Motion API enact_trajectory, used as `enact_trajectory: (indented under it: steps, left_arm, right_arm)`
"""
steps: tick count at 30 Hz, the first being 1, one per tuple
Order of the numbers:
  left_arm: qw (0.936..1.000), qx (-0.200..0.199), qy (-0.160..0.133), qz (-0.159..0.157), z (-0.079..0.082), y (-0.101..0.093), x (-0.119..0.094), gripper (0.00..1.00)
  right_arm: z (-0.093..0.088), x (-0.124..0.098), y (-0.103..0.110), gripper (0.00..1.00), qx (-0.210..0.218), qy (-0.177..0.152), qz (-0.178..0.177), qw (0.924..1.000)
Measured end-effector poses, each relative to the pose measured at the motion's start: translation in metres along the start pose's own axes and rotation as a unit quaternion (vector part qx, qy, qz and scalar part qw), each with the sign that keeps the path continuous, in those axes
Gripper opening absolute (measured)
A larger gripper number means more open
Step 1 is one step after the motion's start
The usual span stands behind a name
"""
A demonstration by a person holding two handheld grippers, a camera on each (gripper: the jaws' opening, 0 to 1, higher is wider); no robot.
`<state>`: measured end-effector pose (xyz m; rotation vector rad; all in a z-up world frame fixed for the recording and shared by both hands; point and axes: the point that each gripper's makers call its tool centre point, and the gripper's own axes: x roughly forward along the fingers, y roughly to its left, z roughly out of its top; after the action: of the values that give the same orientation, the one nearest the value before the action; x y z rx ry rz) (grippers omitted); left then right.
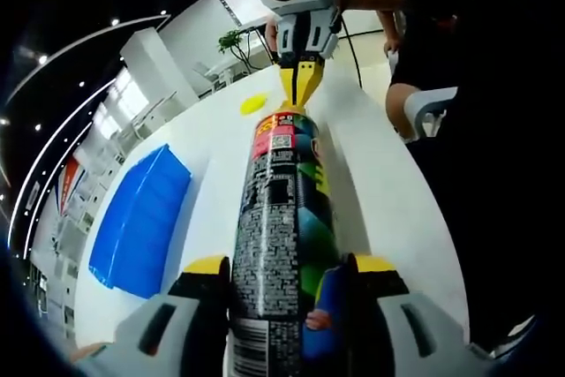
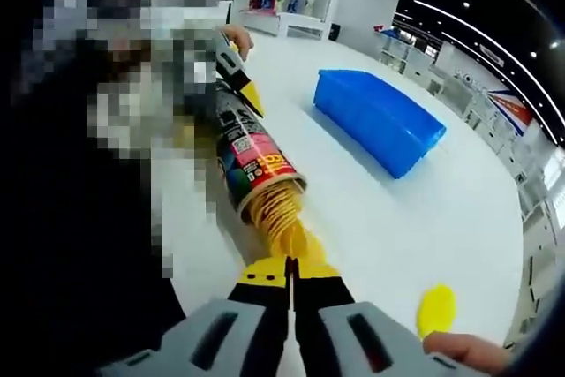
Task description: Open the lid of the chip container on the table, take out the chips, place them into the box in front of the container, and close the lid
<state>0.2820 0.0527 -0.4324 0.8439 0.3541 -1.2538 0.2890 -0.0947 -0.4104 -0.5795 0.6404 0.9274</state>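
White round table [image 1: 388,192] carries everything; using the chip container as the reference point.

Blue box [image 1: 139,218] sits flat on the table, well apart from the container, off to one long side of it. In the right gripper view the box [image 2: 380,118] lies beyond the can's open mouth and to the side, long and low. Can't see into it from either angle.

Chip container [image 1: 284,245] is held off horizontal, long axis running between the two grippers. Lid is off: open mouth [image 2: 274,190] faces the right gripper, stacked chips [image 2: 282,222] visible inside and sticking out past the rim.

Left gripper [image 1: 287,293] is clamped on the container body near its closed end, one jaw on each side of the tube, both pressed against the label. In the right gripper view it [image 2: 238,77] shows at the far end of the can, partly hidden.

Right gripper [image 2: 290,278] is at the mouth end, jaws pinched together with almost no gap, tips touching the front of the chip stack. Looks like it's nipping the leading chips, but contact point is partly hidden by the jaws. From the left gripper view the same gripper [image 1: 301,84] points tip-down at the can's mouth, jaws together.

Yellow lid [image 1: 253,103] lies flat on the table, near the mouth end of the container, apart from it. In the right gripper view the lid [image 2: 436,309] is beside the right gripper.

A person's arm shows behind the right gripper.
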Motion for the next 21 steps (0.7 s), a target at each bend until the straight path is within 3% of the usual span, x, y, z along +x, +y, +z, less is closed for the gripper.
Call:
enact_trajectory:
  steps: [12, 17, 21]
  left_arm:
    - [1.0, 0.001, 0.001, 0.001, -0.002, 0.004, 0.0, 0.54]
    - [1.0, 0.0, 0.001, 0.0, -0.003, 0.005, 0.0, 0.54]
    - [1.0, 0.0, 0.001, 0.0, -0.003, 0.005, 0.0, 0.54]
  right_arm:
    - [0.002, -0.006, 0.0, 0.01, 0.065, -0.006, 0.014, 0.9978]
    - [0.005, -0.012, 0.0, 0.01, 0.13, -0.023, 0.034, 0.9906]
    - [0.007, -0.018, -0.002, 0.01, 0.158, -0.035, 0.046, 0.9858]
